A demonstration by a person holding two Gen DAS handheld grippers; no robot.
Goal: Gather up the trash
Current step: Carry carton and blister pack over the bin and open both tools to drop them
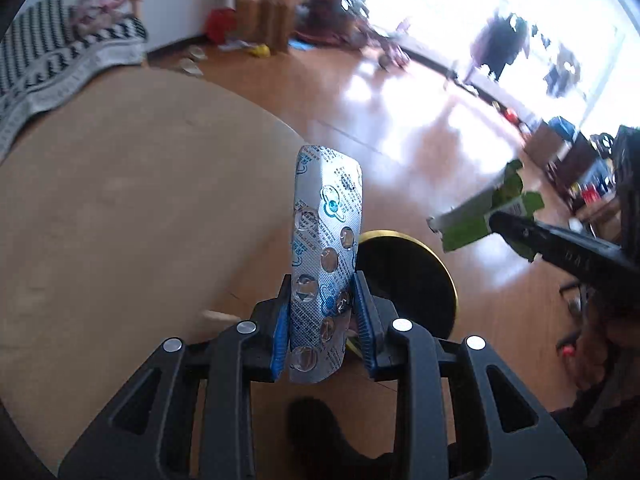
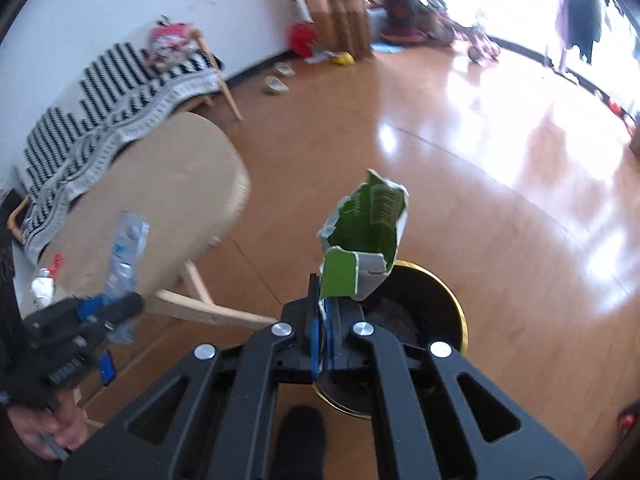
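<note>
Above the gold-rimmed round black waste bin (image 2: 432,312) on the wooden floor, the right gripper (image 2: 322,320) is pinching a torn green carton (image 2: 368,232) upright, nearer the bin than the left gripper (image 1: 322,316), which is clamping a silver blister pack (image 1: 326,240) just beside the round tan table's edge (image 1: 280,128).

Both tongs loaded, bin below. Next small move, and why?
Probably open the right tongs: the torn green carton they clamp already hangs over the black, gold-rimmed bin. The left tongs with the blister pack sit beside the rim, so they follow.
</note>
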